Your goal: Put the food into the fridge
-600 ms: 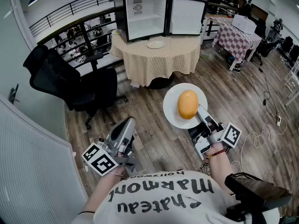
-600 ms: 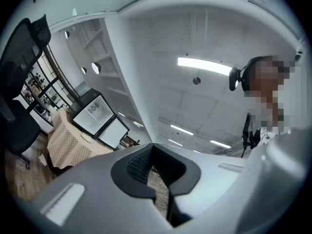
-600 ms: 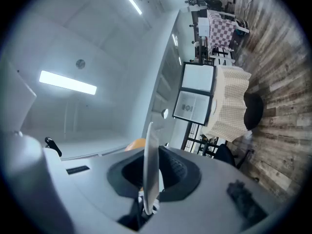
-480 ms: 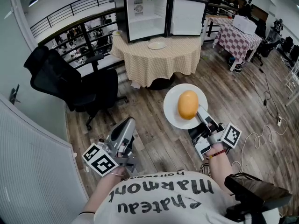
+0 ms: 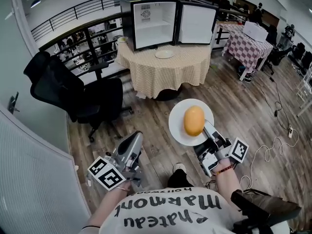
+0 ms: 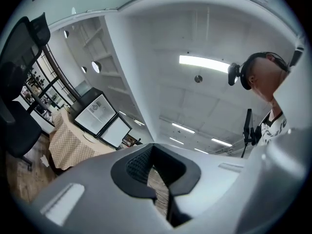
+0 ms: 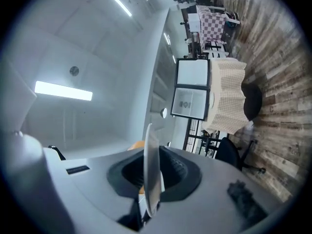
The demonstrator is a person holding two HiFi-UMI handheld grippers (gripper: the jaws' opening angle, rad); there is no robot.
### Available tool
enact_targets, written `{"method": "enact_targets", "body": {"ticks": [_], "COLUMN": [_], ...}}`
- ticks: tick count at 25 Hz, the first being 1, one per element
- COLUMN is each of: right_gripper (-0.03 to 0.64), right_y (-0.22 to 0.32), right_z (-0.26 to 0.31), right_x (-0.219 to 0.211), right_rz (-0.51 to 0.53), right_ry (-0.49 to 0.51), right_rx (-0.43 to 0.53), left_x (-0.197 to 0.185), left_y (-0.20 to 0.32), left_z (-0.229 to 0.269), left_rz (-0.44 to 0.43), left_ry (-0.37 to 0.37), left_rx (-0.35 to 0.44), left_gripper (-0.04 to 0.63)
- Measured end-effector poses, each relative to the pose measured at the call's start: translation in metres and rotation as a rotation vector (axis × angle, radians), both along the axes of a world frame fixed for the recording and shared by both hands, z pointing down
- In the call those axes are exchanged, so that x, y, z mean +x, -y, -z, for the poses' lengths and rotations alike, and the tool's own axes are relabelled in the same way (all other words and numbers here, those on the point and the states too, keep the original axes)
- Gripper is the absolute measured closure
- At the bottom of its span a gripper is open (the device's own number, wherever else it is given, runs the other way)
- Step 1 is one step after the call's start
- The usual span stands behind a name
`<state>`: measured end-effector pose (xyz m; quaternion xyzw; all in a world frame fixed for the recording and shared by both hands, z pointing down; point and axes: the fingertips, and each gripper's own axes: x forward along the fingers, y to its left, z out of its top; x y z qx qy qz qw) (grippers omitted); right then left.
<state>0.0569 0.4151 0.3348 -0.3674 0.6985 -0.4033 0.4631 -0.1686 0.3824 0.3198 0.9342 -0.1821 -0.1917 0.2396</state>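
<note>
My left gripper [image 5: 132, 141] has its jaws together, nothing in them. Right gripper [image 5: 208, 129] is clamped on the near rim of a round white plate [image 5: 178, 126], with an orange oval bun [image 5: 194, 120] just past the jaws. The open black mini fridge [image 5: 151, 23] is well ahead.

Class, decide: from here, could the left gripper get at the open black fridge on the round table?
Probably not yet: the left gripper is far short of the open black fridge, with wooden floor between them.
</note>
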Motion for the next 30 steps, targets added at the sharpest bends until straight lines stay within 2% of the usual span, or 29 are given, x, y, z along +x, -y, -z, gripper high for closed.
{"method": "enact_targets", "body": {"ticks": [4, 9, 12, 17, 24, 27, 30], "right_gripper": [0.583, 0.583, 0.583, 0.583, 0.583, 0.583, 0.583], "right_y": [0.037, 0.117, 0.164, 0.233, 0.311, 0.35, 0.369], "right_z": [-0.013, -0.01, 0.001, 0.012, 0.013, 0.012, 0.008], "right_x": [0.006, 0.026, 0.045, 0.075, 0.117, 0.126, 0.129], "right_rz": [0.038, 0.074, 0.107, 0.157, 0.204, 0.223, 0.25], "right_ry": [0.038, 0.048, 0.039, 0.031, 0.014, 0.015, 0.02], "right_rx": [-0.009, 0.002, 0.019, 0.022, 0.015, 0.012, 0.011], "left_x": [0.023, 0.051, 0.07, 0.102, 0.15, 0.162, 0.169], "left_y": [0.03, 0.092, 0.132, 0.197, 0.266, 0.302, 0.316], "left_z": [-0.001, 0.002, 0.006, 0.017, 0.02, 0.017, 0.011], "left_rz": [-0.02, -0.022, 0.01, 0.039, 0.07, 0.084, 0.095], "left_ry": [-0.021, 0.015, 0.037, 0.013, 0.022, 0.024, 0.031], "left_rx": [0.007, 0.041, 0.046, 0.038, 0.064, 0.058, 0.056], "left_gripper": [0.603, 0.602, 0.603, 0.603, 0.603, 0.603, 0.603]}}
